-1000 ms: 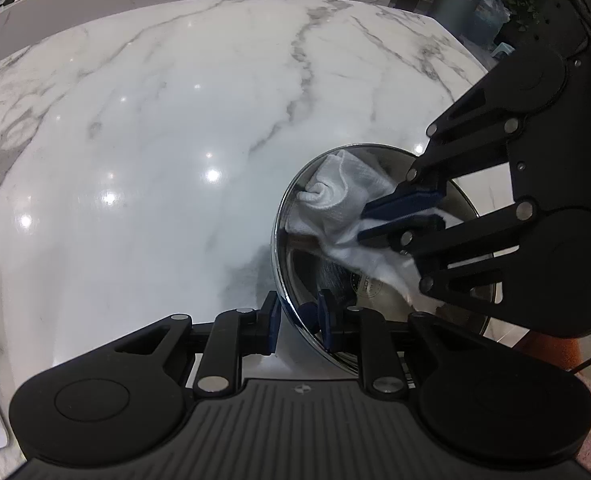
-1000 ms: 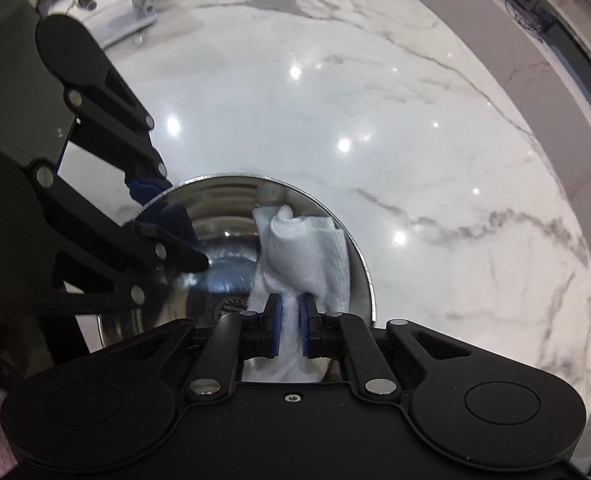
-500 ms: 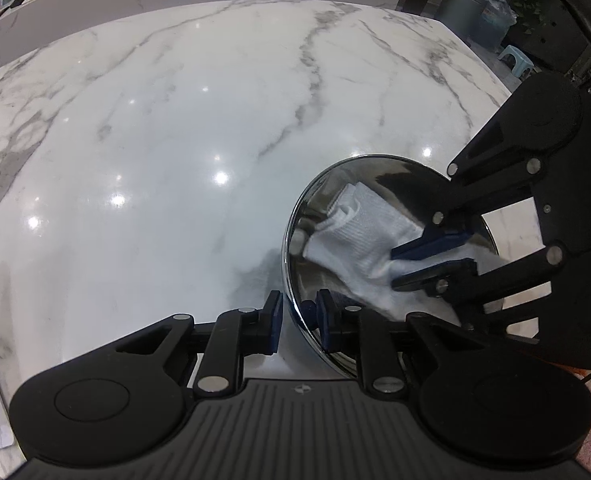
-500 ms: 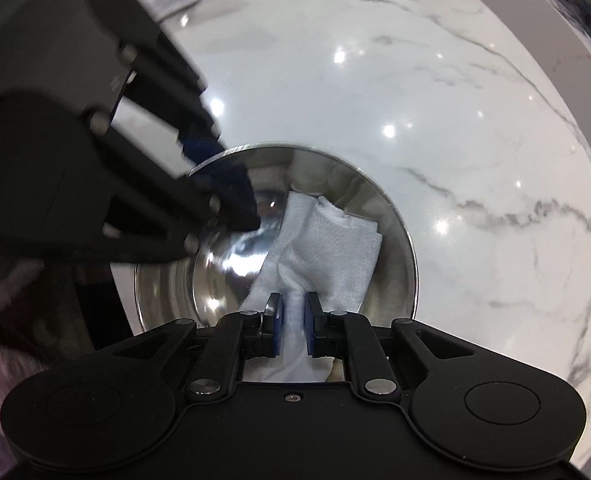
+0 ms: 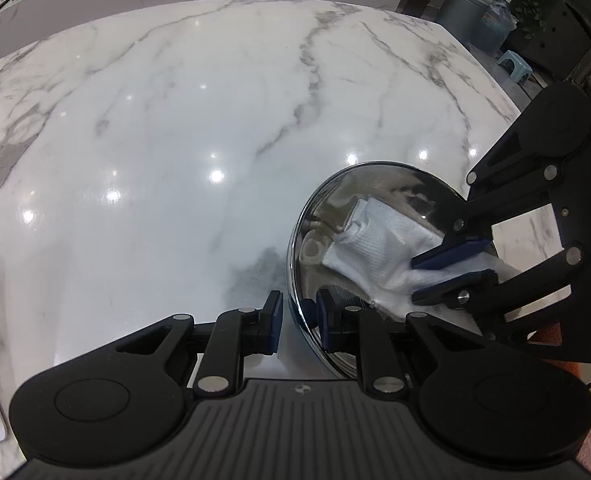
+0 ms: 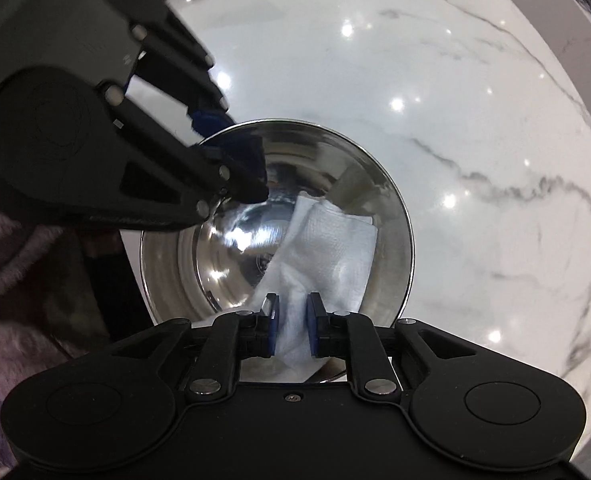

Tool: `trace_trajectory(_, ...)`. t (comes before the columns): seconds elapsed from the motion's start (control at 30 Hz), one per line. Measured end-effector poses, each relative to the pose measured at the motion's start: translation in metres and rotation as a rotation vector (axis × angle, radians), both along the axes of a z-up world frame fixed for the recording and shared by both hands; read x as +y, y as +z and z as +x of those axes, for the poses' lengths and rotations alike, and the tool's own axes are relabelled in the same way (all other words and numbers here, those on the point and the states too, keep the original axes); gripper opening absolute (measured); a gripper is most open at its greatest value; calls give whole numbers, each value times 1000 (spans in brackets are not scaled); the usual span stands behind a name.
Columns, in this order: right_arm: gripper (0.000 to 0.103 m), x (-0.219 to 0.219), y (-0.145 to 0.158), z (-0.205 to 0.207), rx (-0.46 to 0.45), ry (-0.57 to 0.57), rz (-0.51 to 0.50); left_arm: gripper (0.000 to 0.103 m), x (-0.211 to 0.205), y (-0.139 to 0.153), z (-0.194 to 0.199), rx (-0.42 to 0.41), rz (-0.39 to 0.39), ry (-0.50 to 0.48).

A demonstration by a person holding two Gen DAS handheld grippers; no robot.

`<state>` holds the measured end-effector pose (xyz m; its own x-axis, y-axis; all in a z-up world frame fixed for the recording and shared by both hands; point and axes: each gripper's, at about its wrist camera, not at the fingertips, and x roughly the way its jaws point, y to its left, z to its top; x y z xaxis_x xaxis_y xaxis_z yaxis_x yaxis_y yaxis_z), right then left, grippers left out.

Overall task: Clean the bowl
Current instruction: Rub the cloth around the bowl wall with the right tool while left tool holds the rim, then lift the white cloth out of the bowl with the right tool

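Note:
A shiny steel bowl (image 5: 379, 184) sits on the white marble table (image 5: 175, 140); it also shows in the right wrist view (image 6: 359, 168). My left gripper (image 5: 299, 320) is shut on the bowl's near rim, one pad outside and one inside; it appears in the right wrist view (image 6: 227, 144) too. My right gripper (image 6: 292, 322) is shut on a white paper towel (image 6: 331, 248), whose folded part lies against the bowl's inner wall. In the left wrist view the right gripper (image 5: 451, 272) reaches over the bowl's right rim with the towel (image 5: 379, 240).
The marble table's right edge (image 5: 495, 80) is close to the bowl. Beyond it stand a grey bin (image 5: 467, 12), a small stool (image 5: 515, 64) and plants. A fuzzy purple sleeve (image 6: 15, 272) fills the left of the right wrist view.
My right gripper has pulled back toward the bowl's rim, dragging the towel across the inside. The towel has spread flatter. The left gripper keeps its hold on the rim.

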<state>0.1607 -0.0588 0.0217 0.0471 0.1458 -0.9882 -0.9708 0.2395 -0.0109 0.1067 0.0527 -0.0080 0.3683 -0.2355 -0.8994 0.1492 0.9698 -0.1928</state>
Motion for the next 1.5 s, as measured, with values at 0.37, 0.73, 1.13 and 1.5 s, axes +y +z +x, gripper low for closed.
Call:
trace_trajectory(0.37, 9, 7, -5, -38, -101, -81, 158, 17, -3, -1, -3, 3, 2, -15)
trace_trajectory(0.73, 6, 13, -30, -44, -261, -222, 277, 17, 2, -2, -7, -10, -23, 52)
trace_trajectory(1.13, 6, -57, 27, -36, -179, -489, 579, 23, 8, -4, -8, -15, -32, 119)
trace_trajectory(1.5, 6, -135, 41, -36, -285, -654, 526, 27, 10, -5, -10, -18, -34, 145)
